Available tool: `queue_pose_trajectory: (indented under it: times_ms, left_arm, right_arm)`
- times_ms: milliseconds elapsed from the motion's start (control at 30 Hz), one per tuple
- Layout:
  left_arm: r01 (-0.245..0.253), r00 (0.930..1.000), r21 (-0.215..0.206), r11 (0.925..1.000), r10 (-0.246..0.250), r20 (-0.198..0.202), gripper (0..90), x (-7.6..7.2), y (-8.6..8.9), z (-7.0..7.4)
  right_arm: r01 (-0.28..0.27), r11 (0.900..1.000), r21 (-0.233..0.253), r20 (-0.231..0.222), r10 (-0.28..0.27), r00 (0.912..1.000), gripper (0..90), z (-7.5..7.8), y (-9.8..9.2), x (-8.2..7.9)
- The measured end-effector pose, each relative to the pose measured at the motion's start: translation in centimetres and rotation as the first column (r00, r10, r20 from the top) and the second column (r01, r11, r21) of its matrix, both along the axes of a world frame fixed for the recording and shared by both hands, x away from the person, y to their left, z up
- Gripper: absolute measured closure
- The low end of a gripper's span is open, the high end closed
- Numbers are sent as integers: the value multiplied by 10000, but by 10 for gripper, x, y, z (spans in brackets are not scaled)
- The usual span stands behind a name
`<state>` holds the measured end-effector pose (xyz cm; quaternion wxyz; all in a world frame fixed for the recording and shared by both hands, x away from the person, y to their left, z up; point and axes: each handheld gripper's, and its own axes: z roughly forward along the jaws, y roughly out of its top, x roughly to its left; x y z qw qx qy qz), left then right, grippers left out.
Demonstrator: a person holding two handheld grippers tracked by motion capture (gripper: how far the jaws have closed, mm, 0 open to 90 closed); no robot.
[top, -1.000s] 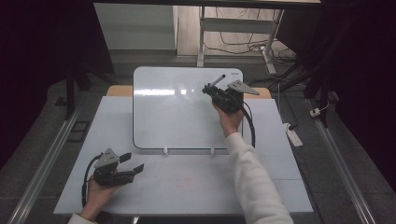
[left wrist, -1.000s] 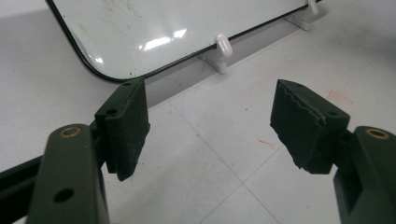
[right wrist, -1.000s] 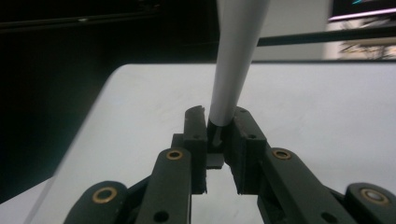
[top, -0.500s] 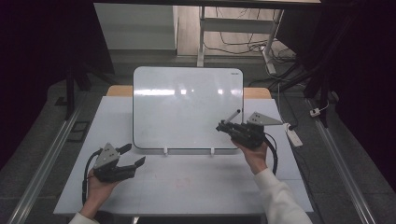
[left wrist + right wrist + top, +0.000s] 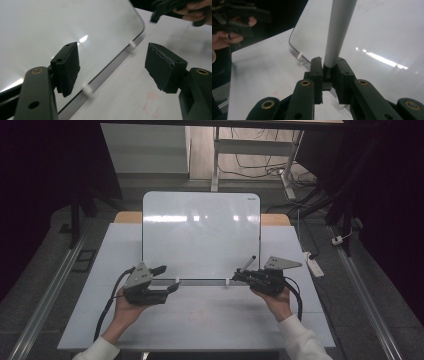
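The grey marker (image 5: 338, 32) stands clamped by its lower end between the closed jaws of the right gripper (image 5: 239, 275), its free end angled up over the near right corner of the whiteboard (image 5: 200, 235). The board lies flat on the pale surface (image 5: 200, 320), blank as far as the glare lets one tell. The left gripper (image 5: 167, 279) rests at the board's near left edge, jaws wide apart around nothing. The step in hand looks like bringing the marker to the board; next, the tip likely needs tilting down onto the white face.
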<state>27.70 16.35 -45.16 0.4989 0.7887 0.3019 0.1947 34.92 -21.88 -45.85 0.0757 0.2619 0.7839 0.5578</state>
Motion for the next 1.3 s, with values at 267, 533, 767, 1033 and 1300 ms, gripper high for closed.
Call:
queue_pose_trajectory:
  times_ms: [267,533,767,1033,1300]
  left_arm:
    - [1204,9927,-60,9927,-1204,-6,298,17,-41,11]
    - [1810,9829,-456,9824,-1823,-260,345,33,-64,8]
    - [2450,9685,-673,9672,-2474,-296,435,41,-79,3]
    - [2945,9549,-542,9541,-2961,-238,557,45,-92,0]
    - [3356,9407,-567,9403,-3377,-332,780,44,-92,1]
  right_arm:
    - [-891,9947,-509,-276,878,9958,774,-10,18,0]
    - [-1775,9801,-885,-569,1730,9833,774,-20,38,-1]
    - [-2423,9645,-1053,-799,2347,9688,774,-25,50,1]
    - [-3211,9355,-1471,-828,3118,9465,774,-27,65,-1]
    - [-3586,9184,-1674,-1117,3437,9324,774,-27,63,-1]
